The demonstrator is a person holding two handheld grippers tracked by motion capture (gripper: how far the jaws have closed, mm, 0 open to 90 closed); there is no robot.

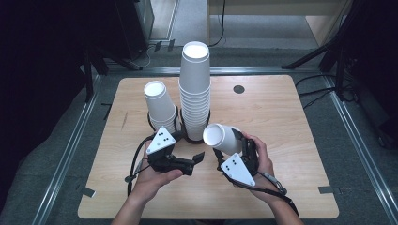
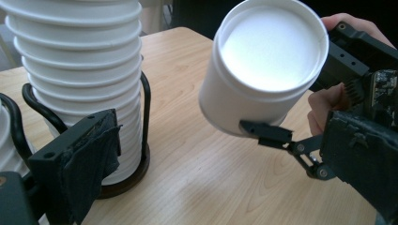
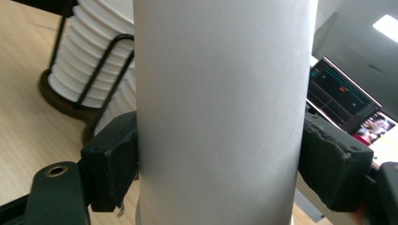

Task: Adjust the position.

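High view: one white cup held beside two cup stacks

High view shows the big wooden table [image 1: 291, 140] first, with a small dark round spot [image 1: 239, 89] near its far edge. On the table stand two piles of white cups in black wire holders. The tall stack [image 1: 195, 89] is in the middle. The short stack [image 1: 159, 105] is just beside it, on the left.

Next comes the single cup [image 1: 223, 138]. It is up in the air, near the bottom of the tall stack, and it lies tipped on its side. Its open mouth points up and to the left. The right gripper [image 1: 230, 152] holds this cup. In the right gripper view the two black pads [image 3: 115, 159] press on both sides of the white wall, so the jaws are closed on the cup [image 3: 220, 112].

The left gripper [image 1: 190, 161] is low over the table, in front of the stacks. Its jaws hold nothing and stand apart. In the left gripper view one padded finger [image 2: 89, 159] sits close to the tall stack [image 2: 84, 70].

I think the cup is going onto or coming off a stack. To do it well, keep the squeeze soft, because a paper cup dents easily. Turn the cup straight before it meets a pile. The empty gripper could hold the holder so it does not tip
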